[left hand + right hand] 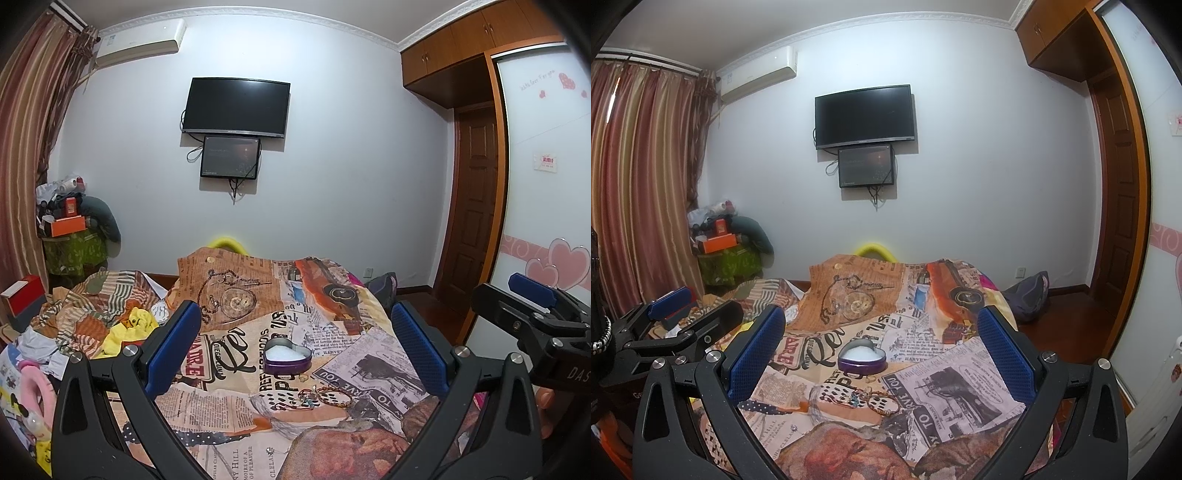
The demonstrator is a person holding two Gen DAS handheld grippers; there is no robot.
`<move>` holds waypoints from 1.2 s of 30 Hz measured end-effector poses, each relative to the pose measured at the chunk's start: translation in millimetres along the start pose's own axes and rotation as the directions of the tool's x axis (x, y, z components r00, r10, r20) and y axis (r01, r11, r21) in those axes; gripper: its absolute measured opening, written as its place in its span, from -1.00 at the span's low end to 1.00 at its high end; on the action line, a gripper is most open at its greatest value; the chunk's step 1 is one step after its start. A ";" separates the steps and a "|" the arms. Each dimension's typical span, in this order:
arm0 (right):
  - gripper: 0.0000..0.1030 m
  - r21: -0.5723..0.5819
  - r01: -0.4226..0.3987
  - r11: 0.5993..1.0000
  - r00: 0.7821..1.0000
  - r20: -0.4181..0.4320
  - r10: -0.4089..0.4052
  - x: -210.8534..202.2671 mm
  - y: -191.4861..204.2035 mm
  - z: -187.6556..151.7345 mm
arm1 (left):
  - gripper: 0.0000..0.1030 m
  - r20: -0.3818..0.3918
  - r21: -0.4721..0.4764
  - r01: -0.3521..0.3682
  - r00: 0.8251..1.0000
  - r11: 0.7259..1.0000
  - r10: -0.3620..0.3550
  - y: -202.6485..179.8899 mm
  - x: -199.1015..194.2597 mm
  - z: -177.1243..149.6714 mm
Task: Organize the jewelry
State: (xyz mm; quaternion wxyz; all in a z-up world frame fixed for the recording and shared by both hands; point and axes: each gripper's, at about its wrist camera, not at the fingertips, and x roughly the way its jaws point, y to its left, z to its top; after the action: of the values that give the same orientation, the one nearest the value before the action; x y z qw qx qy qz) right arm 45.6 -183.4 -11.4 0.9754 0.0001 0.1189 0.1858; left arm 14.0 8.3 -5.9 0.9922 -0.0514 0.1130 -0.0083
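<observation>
A purple heart-shaped tin (287,356) with white lining lies open on the newspaper-print bedspread (376,354); it also shows in the right wrist view (861,357). In front of it lie bracelets (334,398) and small jewelry pieces (306,397), also seen in the right wrist view as bracelets (882,403). A small ring (303,377) lies beside the tin. My left gripper (295,347) is open and empty above the bed, short of the tin. My right gripper (882,350) is open and empty, also short of the tin. The right gripper shows at the right edge of the left view (532,295).
A pile of clothes and cloths (103,317) lies on the bed's left. Boxes and bags (70,225) stack in the far left corner. A TV (236,107) hangs on the wall. A wooden door (476,206) and wardrobe (546,155) stand at right.
</observation>
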 end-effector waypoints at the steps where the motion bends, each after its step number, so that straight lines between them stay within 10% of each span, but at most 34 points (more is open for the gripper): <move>1: 1.00 0.000 0.001 1.000 1.000 0.000 -0.001 0.1 -0.1 -0.2 | 1.00 -0.002 -0.001 0.001 1.000 1.000 -0.001 0.5 0.7 0.2; 23: 1.00 -0.006 0.036 0.999 0.988 -0.152 -0.037 43.0 -10.1 -20.2 | 1.00 -0.180 -0.002 -0.024 0.983 1.000 0.023 27.1 55.6 -26.3; 36: 1.00 0.011 0.066 0.998 0.899 -0.434 -0.055 98.8 -30.8 -74.5 | 0.52 -0.546 -0.080 0.052 0.834 0.995 -0.087 61.7 117.0 -108.8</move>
State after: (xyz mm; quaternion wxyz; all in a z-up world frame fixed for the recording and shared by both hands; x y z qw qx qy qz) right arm 128.6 -179.5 -108.0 0.9298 -0.0323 0.3348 0.1492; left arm 103.9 55.5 -143.9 0.9154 -0.0814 0.3905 -0.0552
